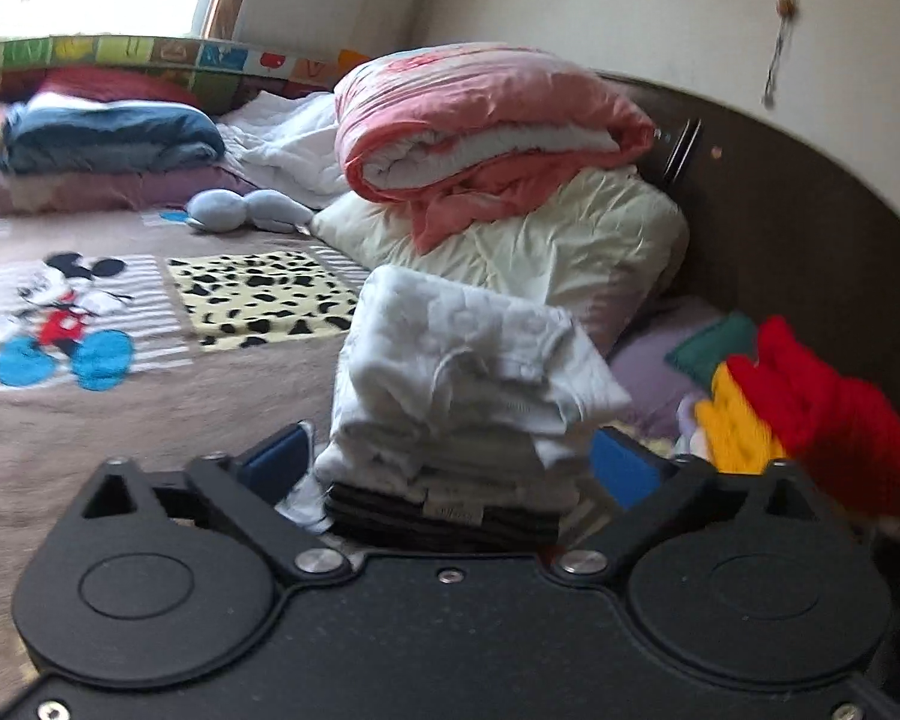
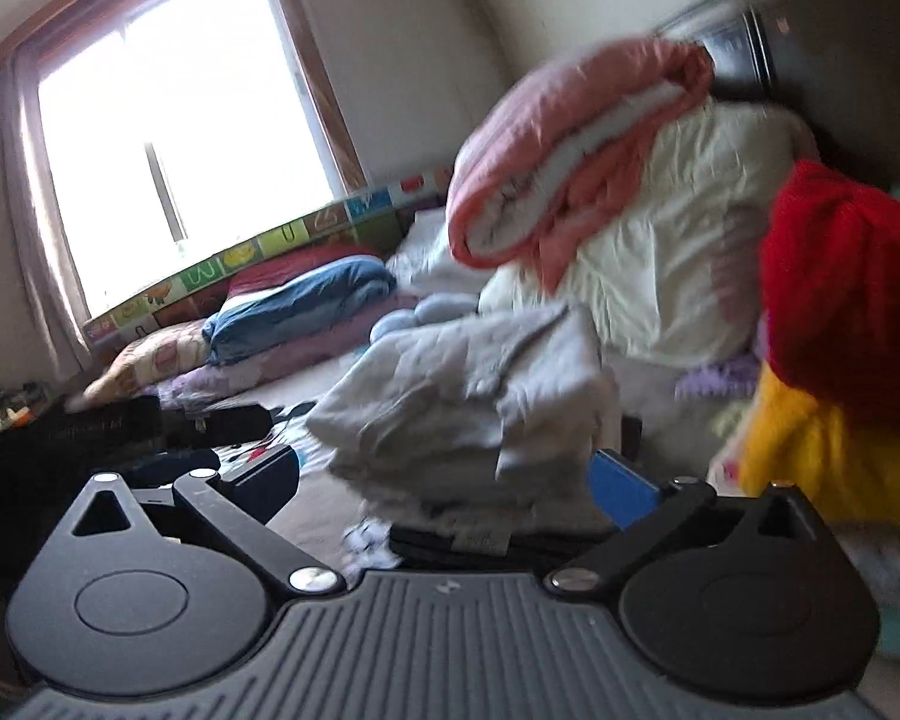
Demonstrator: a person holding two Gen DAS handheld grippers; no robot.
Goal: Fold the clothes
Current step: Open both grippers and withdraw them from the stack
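A folded white garment [image 1: 462, 378] with a dark striped layer [image 1: 444, 519] under it fills the space between the blue pads of my left gripper [image 1: 450, 462], which is shut on the bundle above the bed. The same white bundle [image 2: 480, 396] sits between the blue fingers of my right gripper [image 2: 450, 474], which also grips it. A red and yellow garment [image 1: 810, 408] lies at the right and also shows in the right wrist view [image 2: 846, 330]. The frames are blurred.
The brown bedspread [image 1: 120, 420] with a Mickey Mouse print lies at left. A folded pink quilt [image 1: 486, 120] sits on a cream pillow [image 1: 558, 252] by the dark headboard [image 1: 810, 228]. A blue folded blanket [image 1: 108, 138] and a window [image 2: 168, 138] are at the back.
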